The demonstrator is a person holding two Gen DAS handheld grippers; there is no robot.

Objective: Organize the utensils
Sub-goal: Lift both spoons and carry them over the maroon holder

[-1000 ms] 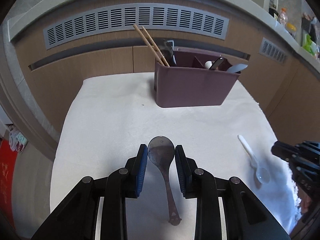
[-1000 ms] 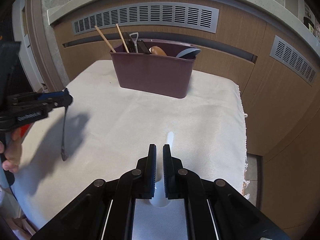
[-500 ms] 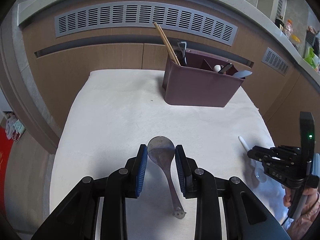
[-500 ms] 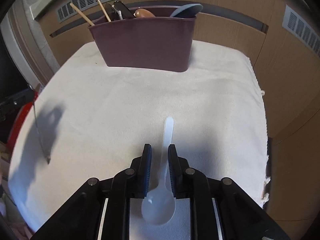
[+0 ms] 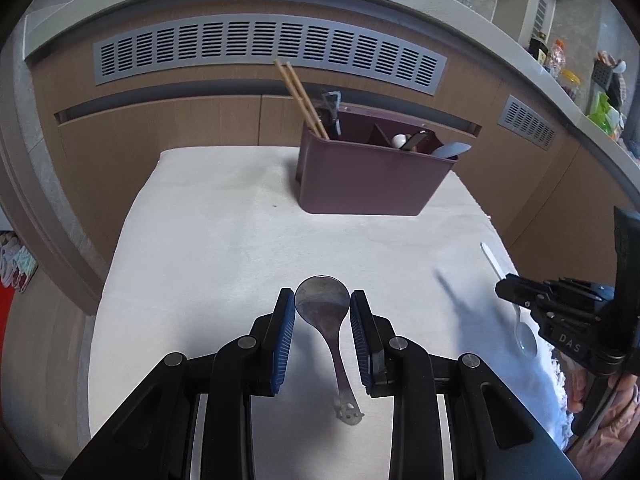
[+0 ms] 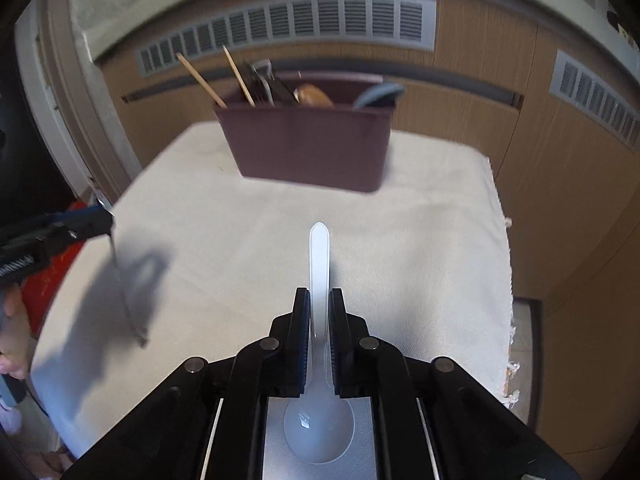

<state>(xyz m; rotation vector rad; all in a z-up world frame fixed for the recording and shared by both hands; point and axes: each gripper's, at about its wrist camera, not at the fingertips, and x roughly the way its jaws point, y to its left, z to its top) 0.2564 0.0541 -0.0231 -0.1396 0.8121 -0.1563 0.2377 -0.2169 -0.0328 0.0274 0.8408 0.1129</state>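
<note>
I note a dull silver metal spoon (image 5: 323, 312), its bowl mottled with darker reflections. The translucent white plastic spoon (image 6: 319, 280) is milky throughout. The maroon plastic utensil caddy (image 5: 372, 180) is plain and unpatterned. In it: pale tan wooden chopsticks (image 5: 302, 98). The off-white woven tablecloth (image 5: 224, 240) is uniform, with a frayed edge. Both grippers are black with ribbed blue pads (image 5: 285, 336). Behind, I see wood-grain brown cabinet panels (image 5: 160, 128) and grey slotted vent grilles (image 5: 268, 50).
</note>
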